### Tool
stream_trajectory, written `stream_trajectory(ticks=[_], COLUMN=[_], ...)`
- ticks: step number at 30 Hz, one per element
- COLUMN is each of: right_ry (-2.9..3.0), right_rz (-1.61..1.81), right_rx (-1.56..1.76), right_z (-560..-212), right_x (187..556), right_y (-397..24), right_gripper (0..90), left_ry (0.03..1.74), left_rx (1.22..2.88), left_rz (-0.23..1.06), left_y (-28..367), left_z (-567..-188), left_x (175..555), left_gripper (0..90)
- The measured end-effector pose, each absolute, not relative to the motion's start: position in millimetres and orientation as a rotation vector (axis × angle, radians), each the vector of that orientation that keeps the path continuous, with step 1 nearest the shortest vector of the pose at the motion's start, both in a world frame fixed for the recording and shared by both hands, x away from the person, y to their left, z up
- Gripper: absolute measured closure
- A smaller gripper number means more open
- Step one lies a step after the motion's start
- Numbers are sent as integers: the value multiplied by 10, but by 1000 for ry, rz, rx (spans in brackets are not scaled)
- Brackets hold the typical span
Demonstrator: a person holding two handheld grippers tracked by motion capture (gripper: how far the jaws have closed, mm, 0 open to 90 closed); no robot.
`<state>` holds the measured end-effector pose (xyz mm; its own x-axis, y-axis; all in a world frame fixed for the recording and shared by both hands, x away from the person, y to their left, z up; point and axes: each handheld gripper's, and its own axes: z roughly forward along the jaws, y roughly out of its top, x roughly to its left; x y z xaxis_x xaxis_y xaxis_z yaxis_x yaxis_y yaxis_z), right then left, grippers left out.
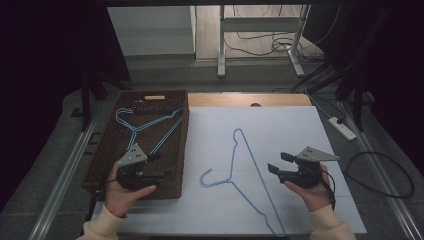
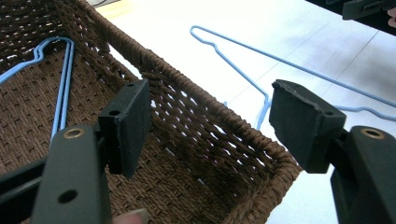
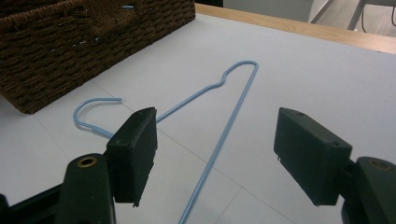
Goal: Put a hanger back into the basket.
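Just left of the open right tool (image 1: pixel 278 162) lies the blue hanger (image 1: pixel 248 159).

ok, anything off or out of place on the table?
One blue hanger lies loose on the white table beside the basket, while another hanger is already inside. Nothing bent, spilled or damaged. Both grippers open, empty.
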<state>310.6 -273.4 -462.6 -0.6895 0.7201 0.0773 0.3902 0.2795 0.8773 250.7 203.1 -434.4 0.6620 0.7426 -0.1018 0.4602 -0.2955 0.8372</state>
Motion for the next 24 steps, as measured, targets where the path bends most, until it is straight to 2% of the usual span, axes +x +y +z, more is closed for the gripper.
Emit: stream_trajectory(ticks=[14, 24], right_ry=[2279, 2474], right_rz=[1332, 1238], right_rx=[966, 794], right_z=[-4659, -4631], right_x=[3123, 3153], right_y=[-2639, -2240], right_gripper=[331, 346], left_ry=[935, 934], left_rx=[1920, 1916], left_rz=[378, 362], left_y=[2055, 2064], left_z=[-4316, -4301], left_x=[2497, 2490], left_gripper=[303, 303])
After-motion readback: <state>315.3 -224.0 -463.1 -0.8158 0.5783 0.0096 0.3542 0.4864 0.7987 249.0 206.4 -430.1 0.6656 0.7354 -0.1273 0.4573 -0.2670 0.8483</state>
